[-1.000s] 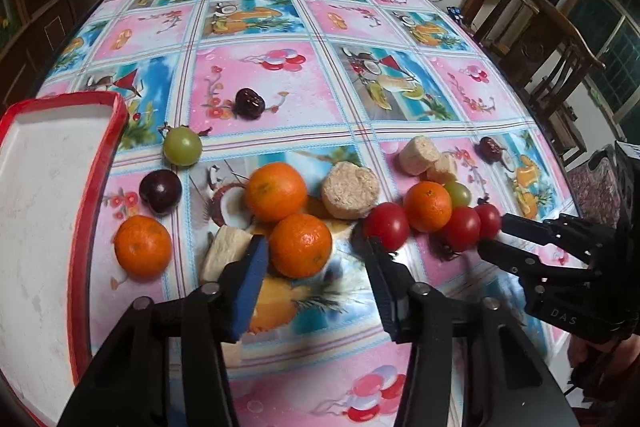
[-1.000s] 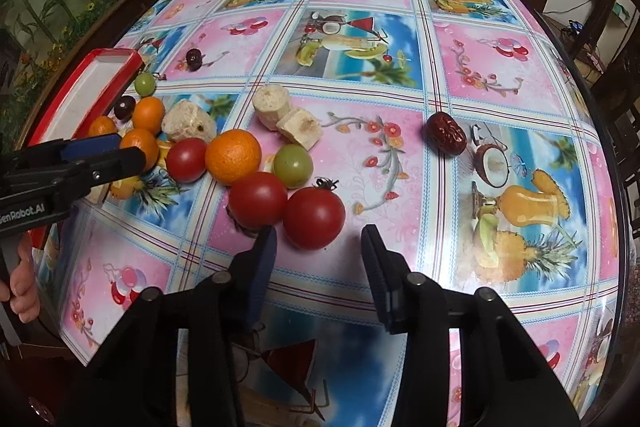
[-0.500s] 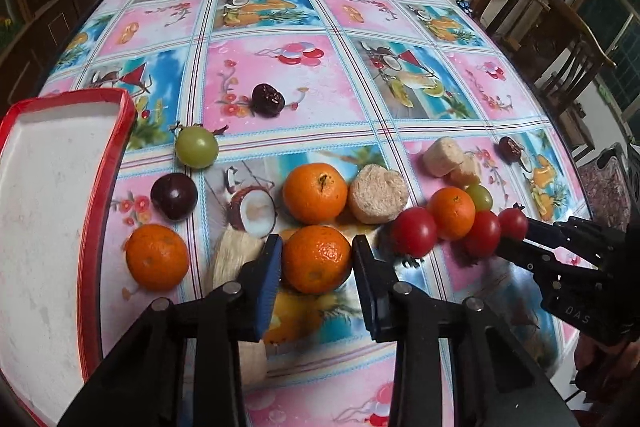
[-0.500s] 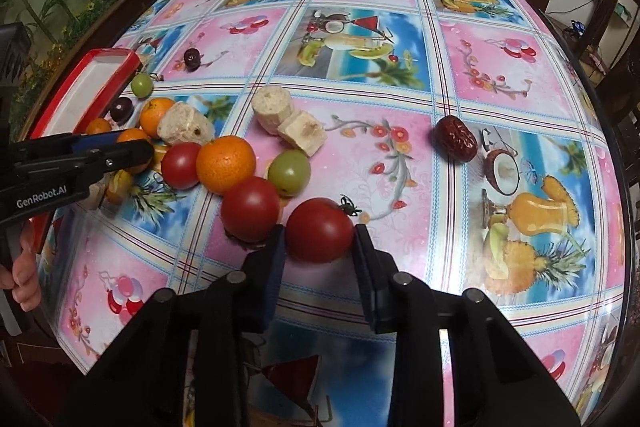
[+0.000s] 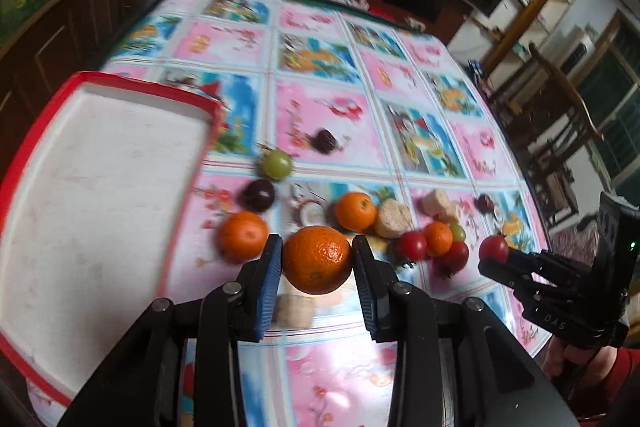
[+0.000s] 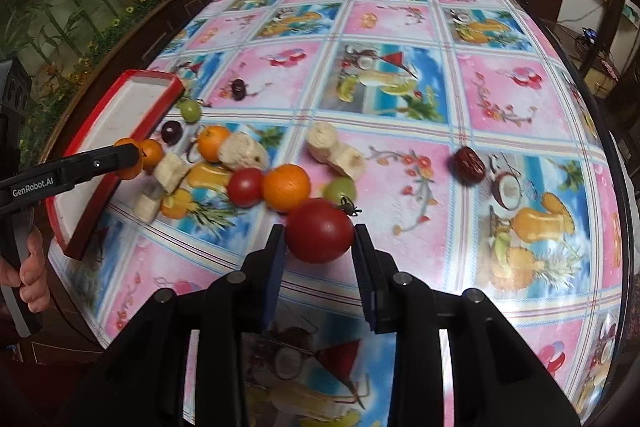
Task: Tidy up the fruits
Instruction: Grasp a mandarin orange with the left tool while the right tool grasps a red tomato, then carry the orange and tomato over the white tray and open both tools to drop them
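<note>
Left wrist view: left gripper (image 5: 318, 259) tilts down over the tablecloth (image 5: 320, 115), pinching an orange (image 5: 318, 259) beside the red tray (image 5: 104, 187); three more oranges lie below. Right wrist view: right gripper (image 6: 319, 237), angled down too, clamps a red tomato (image 6: 319, 230), one tomato left lying, two green grapes nearby.

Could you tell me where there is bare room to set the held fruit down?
The white floor of the red-rimmed tray is bare. The far tablecloth beyond the dark cherry is free, as is the stretch right of the wrinkled red date. It is crowded in the fruit row between tray and date.
</note>
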`<state>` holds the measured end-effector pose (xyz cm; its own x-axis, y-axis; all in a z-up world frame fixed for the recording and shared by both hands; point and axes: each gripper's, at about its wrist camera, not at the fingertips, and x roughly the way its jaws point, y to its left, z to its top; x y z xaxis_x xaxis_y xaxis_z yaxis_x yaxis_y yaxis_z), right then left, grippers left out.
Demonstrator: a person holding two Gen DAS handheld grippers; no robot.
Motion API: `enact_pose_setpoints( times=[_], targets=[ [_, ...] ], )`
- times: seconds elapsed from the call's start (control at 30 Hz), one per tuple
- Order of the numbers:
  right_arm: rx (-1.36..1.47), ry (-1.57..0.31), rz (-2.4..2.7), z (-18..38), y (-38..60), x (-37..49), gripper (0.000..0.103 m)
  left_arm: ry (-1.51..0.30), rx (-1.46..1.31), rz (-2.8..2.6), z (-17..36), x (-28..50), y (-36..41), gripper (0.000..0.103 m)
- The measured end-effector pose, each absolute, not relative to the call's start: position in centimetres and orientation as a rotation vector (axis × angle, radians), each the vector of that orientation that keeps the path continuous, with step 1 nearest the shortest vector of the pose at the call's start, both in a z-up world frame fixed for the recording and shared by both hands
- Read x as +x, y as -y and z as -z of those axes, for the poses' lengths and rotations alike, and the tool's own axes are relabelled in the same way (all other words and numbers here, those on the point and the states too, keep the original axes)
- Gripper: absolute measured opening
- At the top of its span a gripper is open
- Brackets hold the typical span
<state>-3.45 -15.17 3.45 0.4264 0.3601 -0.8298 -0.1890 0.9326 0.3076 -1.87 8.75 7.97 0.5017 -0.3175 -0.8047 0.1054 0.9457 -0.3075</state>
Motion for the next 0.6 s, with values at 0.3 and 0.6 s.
enact_pose_setpoints(
  times=[0.3,0.6],
  targets=[
    [0.113,-1.054,-0.484,-5.2,10.1,-2.3,0.035,-0.977,-0.304,0.088,-8.4,-3.3,-15.7,0.035],
    [0.033,-1.039,-0.639,-6.6,3.1,-1.0,0.035,-0.977,-0.356,-0.020,-7.2,-5.1,-21.0,0.035]
  ],
)
